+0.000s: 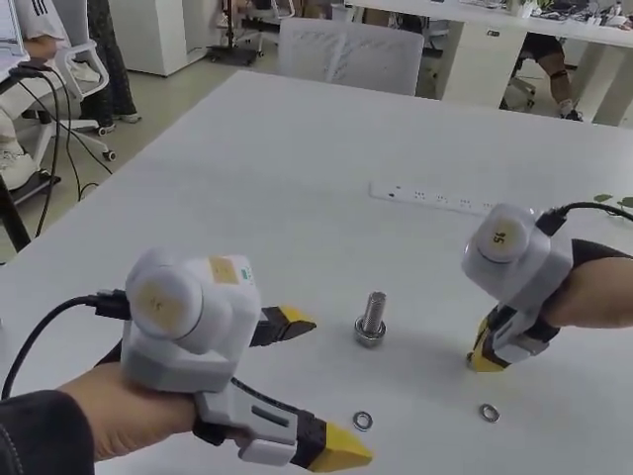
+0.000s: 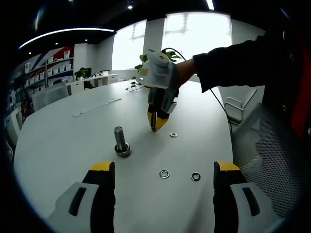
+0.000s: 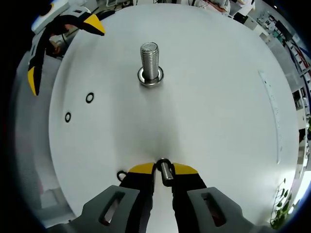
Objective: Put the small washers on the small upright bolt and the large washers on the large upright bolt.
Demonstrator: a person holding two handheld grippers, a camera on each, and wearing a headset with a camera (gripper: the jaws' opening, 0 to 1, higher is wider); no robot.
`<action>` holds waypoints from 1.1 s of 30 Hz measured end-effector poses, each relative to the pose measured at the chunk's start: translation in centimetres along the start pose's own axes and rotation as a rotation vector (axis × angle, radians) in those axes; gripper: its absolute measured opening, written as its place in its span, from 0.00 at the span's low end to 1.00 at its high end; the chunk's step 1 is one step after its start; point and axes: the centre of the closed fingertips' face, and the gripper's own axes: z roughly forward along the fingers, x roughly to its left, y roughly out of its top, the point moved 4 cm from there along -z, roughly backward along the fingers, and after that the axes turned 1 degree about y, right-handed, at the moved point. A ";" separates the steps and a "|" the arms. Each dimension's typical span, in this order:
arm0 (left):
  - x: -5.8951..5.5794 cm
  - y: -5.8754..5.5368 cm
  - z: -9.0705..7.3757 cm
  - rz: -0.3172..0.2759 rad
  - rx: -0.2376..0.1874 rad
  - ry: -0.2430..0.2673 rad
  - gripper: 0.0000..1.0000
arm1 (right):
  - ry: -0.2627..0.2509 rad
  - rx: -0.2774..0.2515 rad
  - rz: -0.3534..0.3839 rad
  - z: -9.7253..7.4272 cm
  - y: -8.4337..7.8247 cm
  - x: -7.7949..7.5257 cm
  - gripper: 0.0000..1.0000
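The large bolt (image 1: 371, 317) (image 2: 120, 140) (image 3: 149, 62) stands upright mid-table with a washer ringing its base. My right gripper (image 1: 485, 358) (image 3: 163, 169) points down at the table to its right, shut on a small bolt (image 3: 166, 173) (image 2: 153, 121). One small washer (image 1: 490, 413) (image 3: 121, 174) lies just beside that gripper. My left gripper (image 1: 321, 386) (image 2: 164, 166) is open and low over the table, left of the large bolt. A washer (image 1: 363, 421) (image 2: 164, 174) lies between its jaws, and another washer (image 2: 196, 176) lies next to it.
A white power strip (image 1: 435, 198) lies on the table beyond the bolt. A grey chair (image 1: 346, 54) stands at the table's far edge. Cables trail from both grippers. A potted plant (image 2: 160, 53) stands behind the right gripper.
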 end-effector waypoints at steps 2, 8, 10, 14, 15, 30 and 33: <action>0.0 0.0 0.0 0.001 0.000 0.000 0.83 | -0.002 -0.002 0.000 0.0 0.0 -0.1 0.16; -0.1 0.0 0.0 0.002 0.000 -0.001 0.83 | -0.002 -0.005 0.021 -0.2 -0.8 -0.1 0.20; -0.1 0.0 0.0 0.004 0.002 -0.001 0.83 | -0.003 -0.003 0.027 -0.2 -1.1 -0.1 0.21; -0.2 0.1 0.0 0.005 -0.001 -0.003 0.83 | -0.007 -0.010 0.044 -0.4 -1.4 -0.1 0.23; -0.2 0.1 0.0 0.006 -0.001 -0.004 0.83 | -0.010 -0.012 0.049 -0.5 -1.5 0.0 0.23; -0.4 0.2 0.1 0.015 -0.001 -0.012 0.83 | -0.022 -0.012 0.085 -1.1 -3.3 0.8 0.25; -0.4 0.3 0.1 0.017 -0.001 -0.013 0.83 | -0.023 -0.012 0.090 -1.2 -3.6 1.1 0.26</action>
